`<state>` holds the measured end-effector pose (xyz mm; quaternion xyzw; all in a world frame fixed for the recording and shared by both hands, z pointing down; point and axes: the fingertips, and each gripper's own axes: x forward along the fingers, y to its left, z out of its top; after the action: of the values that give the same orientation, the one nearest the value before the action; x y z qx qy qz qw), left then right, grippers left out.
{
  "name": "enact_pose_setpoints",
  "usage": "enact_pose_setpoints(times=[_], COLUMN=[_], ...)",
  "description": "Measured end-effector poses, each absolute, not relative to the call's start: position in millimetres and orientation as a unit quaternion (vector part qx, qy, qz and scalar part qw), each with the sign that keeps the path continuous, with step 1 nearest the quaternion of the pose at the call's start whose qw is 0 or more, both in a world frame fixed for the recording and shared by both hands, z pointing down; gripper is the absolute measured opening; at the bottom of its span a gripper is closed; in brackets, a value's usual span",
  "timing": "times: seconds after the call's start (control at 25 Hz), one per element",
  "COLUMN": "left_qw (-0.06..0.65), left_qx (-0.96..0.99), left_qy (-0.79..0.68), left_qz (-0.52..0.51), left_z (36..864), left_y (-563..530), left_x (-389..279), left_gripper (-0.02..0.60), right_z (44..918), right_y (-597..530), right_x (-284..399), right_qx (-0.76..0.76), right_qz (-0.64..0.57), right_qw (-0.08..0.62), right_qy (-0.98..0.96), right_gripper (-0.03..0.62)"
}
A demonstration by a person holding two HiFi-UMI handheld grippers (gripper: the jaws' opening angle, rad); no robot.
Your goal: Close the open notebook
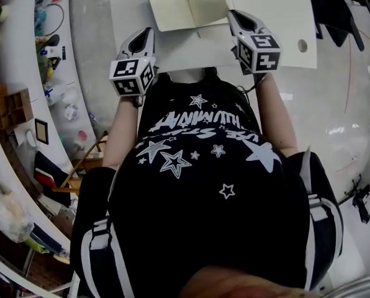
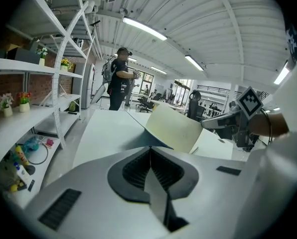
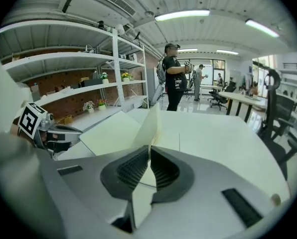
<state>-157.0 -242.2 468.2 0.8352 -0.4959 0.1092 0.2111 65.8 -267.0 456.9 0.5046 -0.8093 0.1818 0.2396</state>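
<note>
White open shelving carrying small clutter runs down the left of the head view. Left gripper: grey jaws closed together, nothing seen between them in the left gripper view; the tip sits just beside the near left corner of the notebook, contact not determinable. Open cream-paged notebook lies on the white surface directly ahead of the person, between the two grippers. Its left leaf lies flat. Its right leaf is raised off the flat and stands steeply from the spine, as also seen from the left gripper view. Right gripper: jaws closed on the near edge of that raised leaf, the cream sheet visibly pinched between the ribbed pads. Each gripper is visible from the other's view, well apart across the notebook
</note>
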Motion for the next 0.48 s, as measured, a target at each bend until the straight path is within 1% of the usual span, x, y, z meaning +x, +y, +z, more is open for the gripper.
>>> enact_pose_setpoints(times=[0.2,0.32,0.48], left_qw=[0.206,0.197,0.182], left_qx=[0.838,0.844,0.853], left_qy=[-0.493,-0.489,-0.479], left_qz=[0.106,0.101,0.099], left_z=[461,453,442], left_y=[-245,-251,-261], left_x=[-128,-110,-82], left_gripper=[0.014,0.014,0.014], right_z=[492,510,516], right_y=[-267,-269,-274], right_x=[95,101,108], right_qx=[0.502,0.494,0.485], right_qz=[0.219,0.239,0.229], right_qw=[0.255,0.251,0.253], right_qy=[-0.797,-0.797,-0.805], right_gripper=[0.02,0.02,0.02])
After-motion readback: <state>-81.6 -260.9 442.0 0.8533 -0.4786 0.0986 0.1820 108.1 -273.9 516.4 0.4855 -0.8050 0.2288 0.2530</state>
